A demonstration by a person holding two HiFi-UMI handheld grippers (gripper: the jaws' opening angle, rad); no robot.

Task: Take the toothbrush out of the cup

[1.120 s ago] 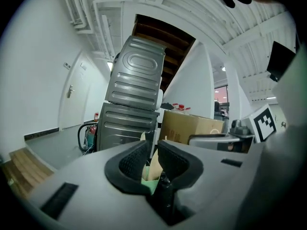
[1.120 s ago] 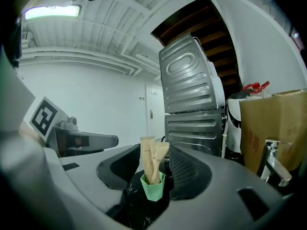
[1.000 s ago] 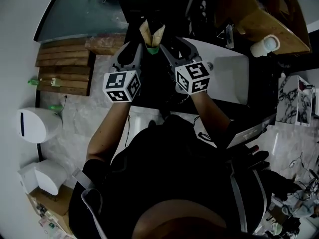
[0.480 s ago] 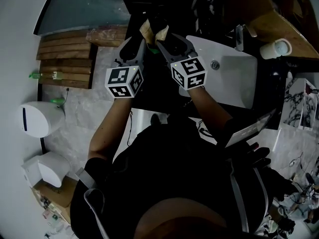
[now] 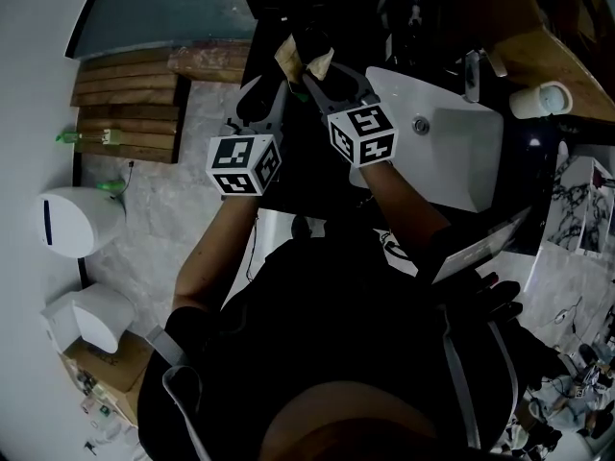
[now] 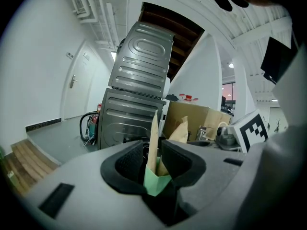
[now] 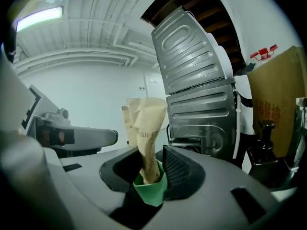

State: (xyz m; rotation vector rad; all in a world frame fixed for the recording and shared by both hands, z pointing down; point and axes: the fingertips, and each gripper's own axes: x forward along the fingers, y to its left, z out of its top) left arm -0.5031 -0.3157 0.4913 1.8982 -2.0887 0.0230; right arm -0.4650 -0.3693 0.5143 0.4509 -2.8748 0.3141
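Tan paper packet with a green foot stands pinched in my left tongs. My right tongs are closing around its other flap. Whether it wraps the toothbrush, I cannot tell.

I reach both arms forward, my left forearm and my right forearm drawing together so that the 2 grippers sit side by side, tips near each other. Both point slightly below level. My left gripper has its jaws partly apart, with a tan paper piece on a green fold wedged between the pads. My right gripper is closing its wider-set jaws around a second paper piece; one pad stands clear of it.
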